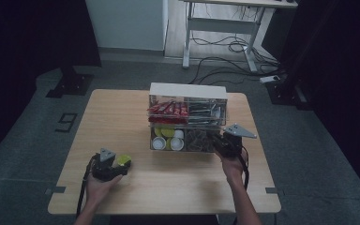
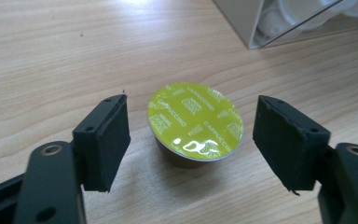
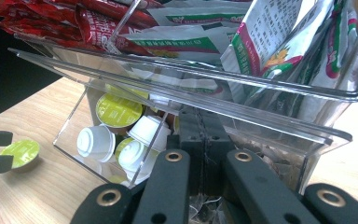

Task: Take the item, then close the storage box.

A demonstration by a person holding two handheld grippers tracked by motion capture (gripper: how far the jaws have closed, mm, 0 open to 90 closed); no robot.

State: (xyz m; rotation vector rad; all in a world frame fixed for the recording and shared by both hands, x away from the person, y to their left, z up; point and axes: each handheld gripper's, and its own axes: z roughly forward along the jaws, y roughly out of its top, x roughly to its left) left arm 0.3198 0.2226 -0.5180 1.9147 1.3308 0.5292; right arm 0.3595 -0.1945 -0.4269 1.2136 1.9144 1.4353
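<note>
**Two grippers, one capsule waiting between open jaws**

One green-lidded capsule [image 2: 195, 123] sat upright on the table [image 2: 51, 56], between the left gripper's [image 2: 191, 140] two black jaws. Those jaws stood wide apart, with bare wood visible on either side of the capsule, so nothing was gripped. The capsule lay slightly nearer the left jaw than the right. To grip it well, the hand probably needed to shift until the capsule sat centred, push slightly forward so the pads [image 2: 109, 140] met the cup's wall below the foil rim, then close gently; squeezing the lid edge risked tipping or denting it.

Meanwhile the right gripper [image 3: 204, 135] had its jaws pressed together, tips against the organiser's [image 3: 279, 116] lower front edge, holding nothing that could be seen. Beyond its jaws, white and green pods [image 3: 114, 135] filled the lower-left compartment, a likely destination.
</note>
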